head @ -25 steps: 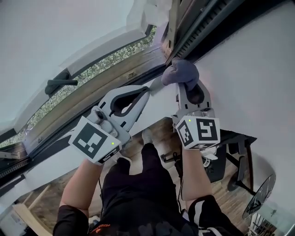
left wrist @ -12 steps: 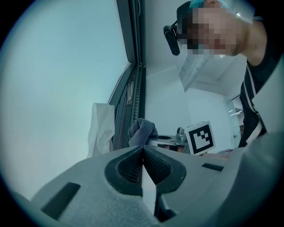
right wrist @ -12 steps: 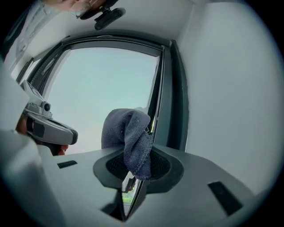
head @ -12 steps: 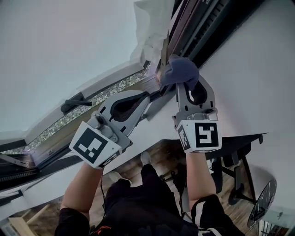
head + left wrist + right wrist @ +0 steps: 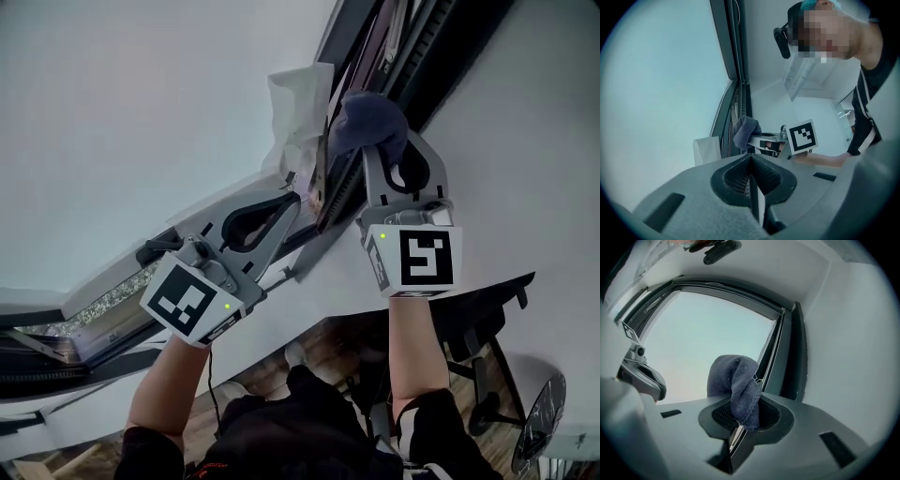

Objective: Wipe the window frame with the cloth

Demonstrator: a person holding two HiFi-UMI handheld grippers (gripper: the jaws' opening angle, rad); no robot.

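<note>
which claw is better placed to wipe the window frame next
Right, probably: the right claw is shut on the cloth, beside the window frame. The left claw is shut and empty, lower down.

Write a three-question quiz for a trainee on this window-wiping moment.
1. True or false: the left gripper is holding the cloth.
2. Pick one. The right gripper holds the cloth up beside: A the dark window frame; B the floor; C a chair.
3. Fill the gap: the left gripper's jaws are ____ (open or shut), with nothing between them.

Key: 1 false; 2 A; 3 shut.
</note>
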